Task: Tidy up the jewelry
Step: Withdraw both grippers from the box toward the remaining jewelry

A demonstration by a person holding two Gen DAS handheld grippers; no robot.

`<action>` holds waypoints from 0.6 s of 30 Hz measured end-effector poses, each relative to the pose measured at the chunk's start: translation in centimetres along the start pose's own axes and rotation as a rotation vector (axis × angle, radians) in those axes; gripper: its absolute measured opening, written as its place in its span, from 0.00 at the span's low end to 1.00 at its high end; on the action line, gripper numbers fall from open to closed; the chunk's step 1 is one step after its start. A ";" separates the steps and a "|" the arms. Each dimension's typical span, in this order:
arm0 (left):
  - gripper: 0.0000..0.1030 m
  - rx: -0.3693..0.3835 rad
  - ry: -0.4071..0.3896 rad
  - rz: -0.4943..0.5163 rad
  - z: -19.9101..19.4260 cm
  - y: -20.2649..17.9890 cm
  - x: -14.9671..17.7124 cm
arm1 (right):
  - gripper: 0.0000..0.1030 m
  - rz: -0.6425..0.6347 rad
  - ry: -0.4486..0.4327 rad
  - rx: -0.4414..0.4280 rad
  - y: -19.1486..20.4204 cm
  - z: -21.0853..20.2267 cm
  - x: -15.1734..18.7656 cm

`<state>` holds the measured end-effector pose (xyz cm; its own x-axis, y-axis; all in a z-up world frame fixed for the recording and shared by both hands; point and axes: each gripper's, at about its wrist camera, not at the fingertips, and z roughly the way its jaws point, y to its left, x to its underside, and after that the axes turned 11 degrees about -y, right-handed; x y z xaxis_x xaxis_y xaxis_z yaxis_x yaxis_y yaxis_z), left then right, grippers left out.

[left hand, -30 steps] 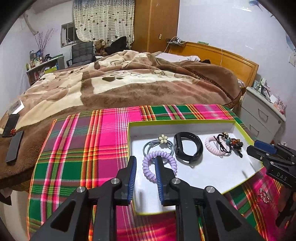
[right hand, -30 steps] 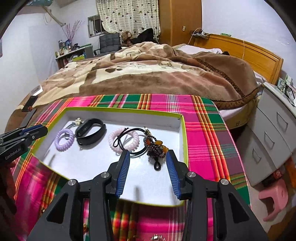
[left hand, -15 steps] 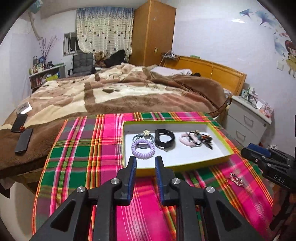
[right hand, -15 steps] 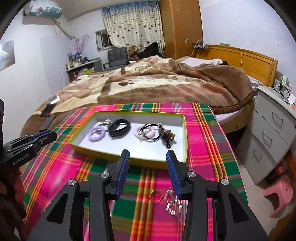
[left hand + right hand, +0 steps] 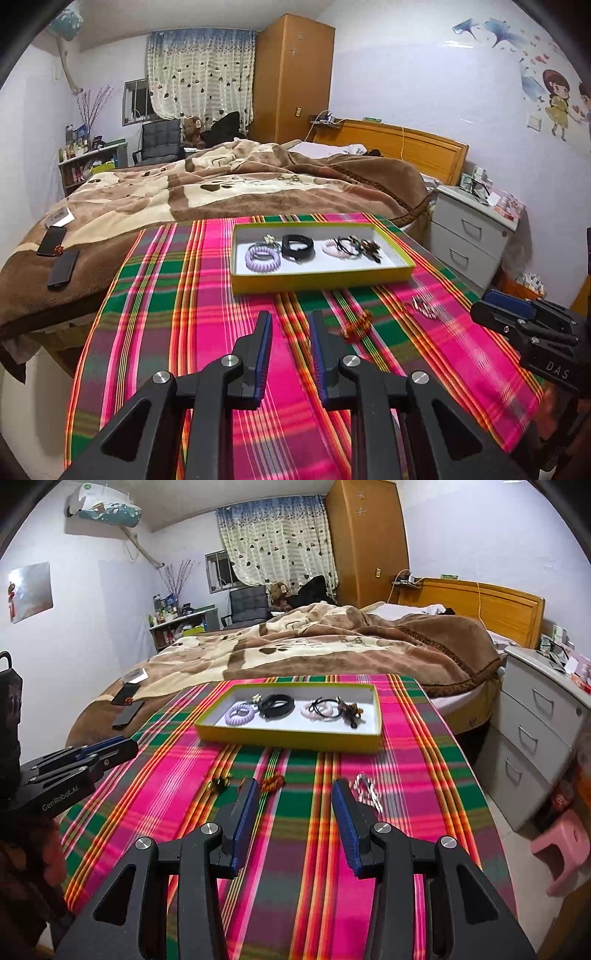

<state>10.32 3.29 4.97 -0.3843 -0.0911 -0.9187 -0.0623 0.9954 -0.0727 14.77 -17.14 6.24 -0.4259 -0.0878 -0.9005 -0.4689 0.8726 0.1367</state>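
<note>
your left gripper point(image 5: 290, 325) has its fingers a little apart with nothing between them. your right gripper point(image 5: 291, 795) has its fingers spread wider, and it holds nothing too. both hang above the plaid surface point(image 5: 406, 738).

the yellow box point(image 5: 288, 738) sits at 12 o'clock from both grippers, well apart from them. inside it lie a purple coil tie point(image 5: 239, 713), a black band point(image 5: 276, 705), a pink coil tie point(image 5: 314, 709) and a dark bead piece point(image 5: 349, 712).

three small things are not yet in the box. in the right view, the silver piece point(image 5: 364, 792) lies at 1 o'clock, just beside your right finger tip. the amber beads point(image 5: 272, 782) lie at 11 o'clock, just past the left finger tip. a small dark and gold bit point(image 5: 218, 783) lies at 10 o'clock. in the left view the amber beads point(image 5: 357, 325) lie at 1 o'clock, near your fingers.

i think these are all very light. the beads look like a soft loop that will flop and roll, so pinch across the string at one side, not on top of one round bead. the silver piece looks thin, hard and slippery, and it is too blurry to see its shape. come down flat, close slowly on its thickest part, and lift gently so it does not slip out.
</note>
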 end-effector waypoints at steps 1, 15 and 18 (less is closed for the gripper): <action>0.19 0.003 0.000 0.005 -0.4 -0.1 0.3 | 0.41 0.004 -0.001 0.001 0.1 -0.4 0.3; 0.19 0.059 0.007 0.019 -3.6 -1.2 2.6 | 0.41 0.021 0.016 0.022 0.2 -3.9 3.3; 0.19 0.066 0.008 0.025 -3.5 -1.4 2.7 | 0.41 0.026 0.018 0.030 -0.1 -3.9 3.3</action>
<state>6.12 1.50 3.98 -0.3927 -0.0662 -0.9173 0.0082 0.9971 -0.0754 10.41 -19.41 4.83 -0.4519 -0.0732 -0.8890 -0.4339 0.8888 0.1474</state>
